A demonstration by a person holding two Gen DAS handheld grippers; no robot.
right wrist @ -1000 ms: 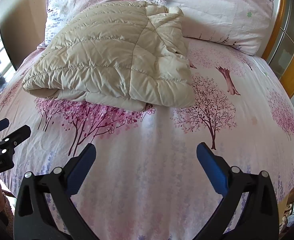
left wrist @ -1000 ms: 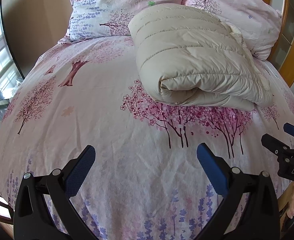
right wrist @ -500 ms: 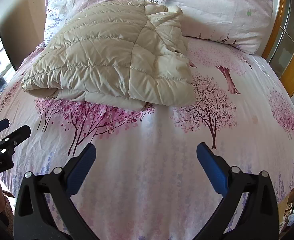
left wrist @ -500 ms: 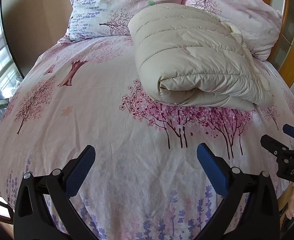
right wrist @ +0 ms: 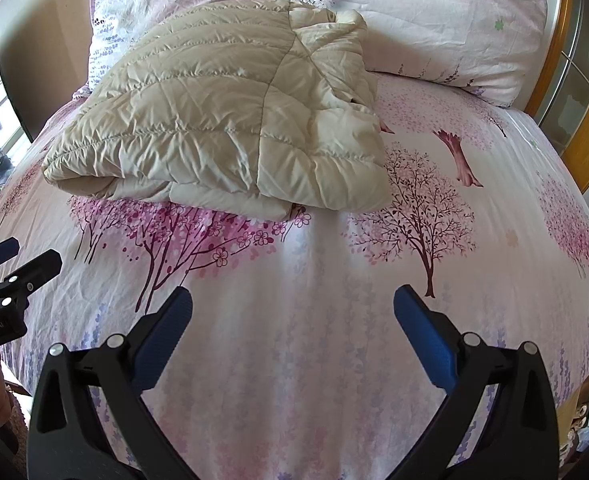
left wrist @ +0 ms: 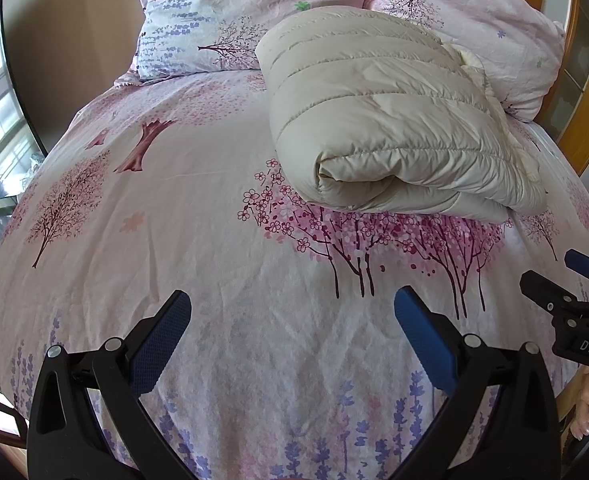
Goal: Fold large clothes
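The bed, covered in a pink sheet printed with blossom trees, is filling both views, with two matching pillows propped at its head. Lying on its upper middle, just in front of the pillows and touching them at the back, is the cream quilted jacket, already doubled over into a thick, puffy bundle.

Judging by that bundle, the folding is looking finished or nearly so, and the grippers are hanging back over the foot of the bed. Any further move would be calling for a reach forward to the bundle's near edge, either to press down the loose right-hand corner or to fold it once more (the down filling is likely to spring back).

The bundle's long axis seems to be running across the bed, left to right, with the rounded fold at its near left and the looser layered edges trailing toward the right.

The left gripper is standing wide apart and carrying nothing. The right gripper is likewise spread wide and empty, well short of the jacket.
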